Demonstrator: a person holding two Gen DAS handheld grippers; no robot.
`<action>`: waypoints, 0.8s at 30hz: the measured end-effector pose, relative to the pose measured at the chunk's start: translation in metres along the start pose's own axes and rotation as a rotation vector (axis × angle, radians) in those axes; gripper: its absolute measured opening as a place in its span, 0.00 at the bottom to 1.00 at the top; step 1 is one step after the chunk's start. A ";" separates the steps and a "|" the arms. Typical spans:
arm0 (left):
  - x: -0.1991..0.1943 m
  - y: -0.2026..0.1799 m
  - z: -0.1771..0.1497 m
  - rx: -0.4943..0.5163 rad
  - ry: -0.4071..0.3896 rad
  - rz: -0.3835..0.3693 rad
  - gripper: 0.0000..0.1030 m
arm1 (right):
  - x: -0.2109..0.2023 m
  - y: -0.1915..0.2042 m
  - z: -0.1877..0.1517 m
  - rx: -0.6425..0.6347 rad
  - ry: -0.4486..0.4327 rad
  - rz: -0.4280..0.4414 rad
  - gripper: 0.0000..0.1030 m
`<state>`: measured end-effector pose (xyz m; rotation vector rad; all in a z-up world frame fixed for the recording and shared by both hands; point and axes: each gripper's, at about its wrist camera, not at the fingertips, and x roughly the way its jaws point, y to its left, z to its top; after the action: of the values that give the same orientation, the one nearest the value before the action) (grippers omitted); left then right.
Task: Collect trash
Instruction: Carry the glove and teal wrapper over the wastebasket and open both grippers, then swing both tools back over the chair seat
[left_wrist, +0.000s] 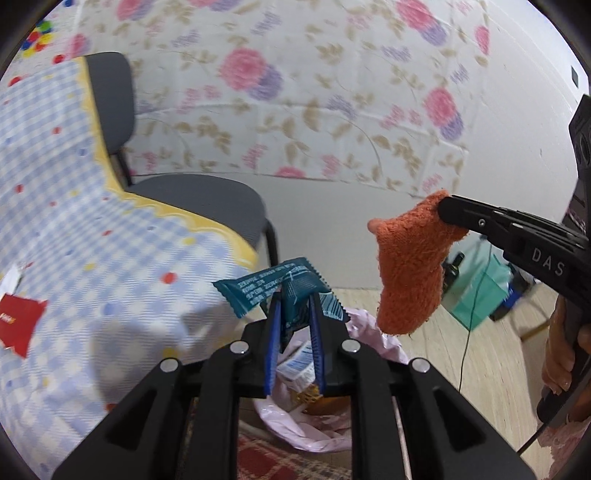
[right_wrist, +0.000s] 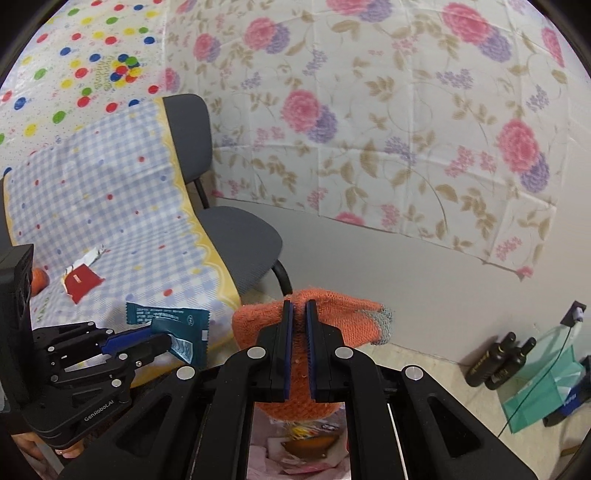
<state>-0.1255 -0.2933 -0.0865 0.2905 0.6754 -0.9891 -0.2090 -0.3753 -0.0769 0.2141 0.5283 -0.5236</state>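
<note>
My own arms are blocking most of the pink-lined bin (left_wrist: 314, 424) sitting below both sets of jaws, so its contents are showing only as scraps I cannot identify. My left gripper (left_wrist: 295, 314) is pinching a crinkled teal wrapper (left_wrist: 273, 288) with white print, its ends sticking out past the jaws. My right gripper (right_wrist: 299, 314) is clamping a fuzzy orange sock (right_wrist: 332, 314) with a grey toe, drooping either side. A red wrapper (right_wrist: 81, 284) is lying on the checked bench (right_wrist: 110, 192), far left of my right jaws.
</note>
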 end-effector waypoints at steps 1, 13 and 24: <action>0.006 -0.004 0.000 0.006 0.014 -0.012 0.12 | 0.002 -0.003 -0.002 0.005 0.007 -0.005 0.07; 0.033 -0.017 -0.003 0.001 0.102 -0.039 0.49 | 0.034 -0.027 -0.018 0.066 0.112 0.021 0.14; -0.019 0.023 0.003 -0.076 -0.028 0.115 0.54 | 0.019 -0.008 -0.003 0.037 0.050 0.051 0.27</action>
<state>-0.1120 -0.2695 -0.0738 0.2454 0.6620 -0.8541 -0.2003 -0.3887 -0.0900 0.2763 0.5610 -0.4794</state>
